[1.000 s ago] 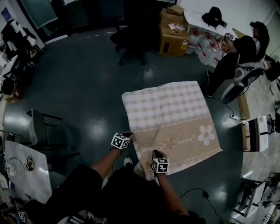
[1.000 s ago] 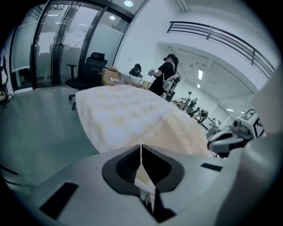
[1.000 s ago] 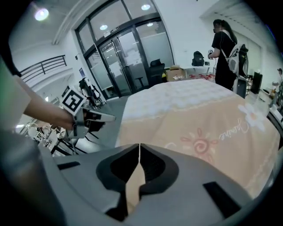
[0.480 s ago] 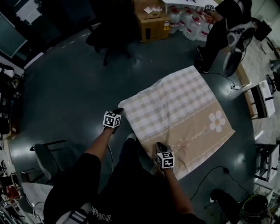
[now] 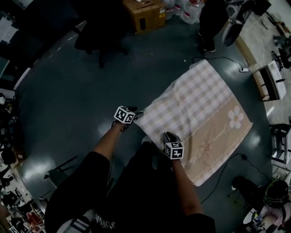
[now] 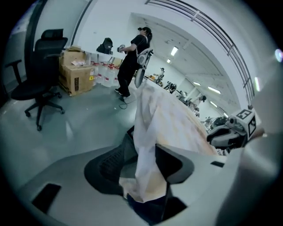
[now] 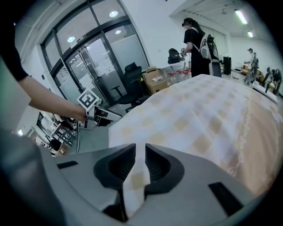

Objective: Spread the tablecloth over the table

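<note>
The tablecloth (image 5: 200,113), checked cream with a beige flowered band, lies spread flat over the table. My left gripper (image 5: 136,114) is at its near corner. In the left gripper view that gripper (image 6: 141,165) has just been opening and stands wide, with the cloth corner (image 6: 148,145) hanging loose between the jaws. My right gripper (image 5: 168,135) is at the near edge. Its jaws (image 7: 136,165) have just been opening and stand a narrow gap apart, with a strip of the cloth (image 7: 208,119) lying in that gap.
A person (image 5: 213,18) stands beyond the table's far corner, beside a cardboard box (image 5: 145,13) and water bottles. A black office chair (image 5: 97,38) stands on the dark floor at the far left. A cable (image 5: 227,173) runs past the table's near right side.
The head view has swung round, so the cloth now runs diagonally up to the right. Both grippers have shifted along its near edge, and the left one now sits at the corner.
</note>
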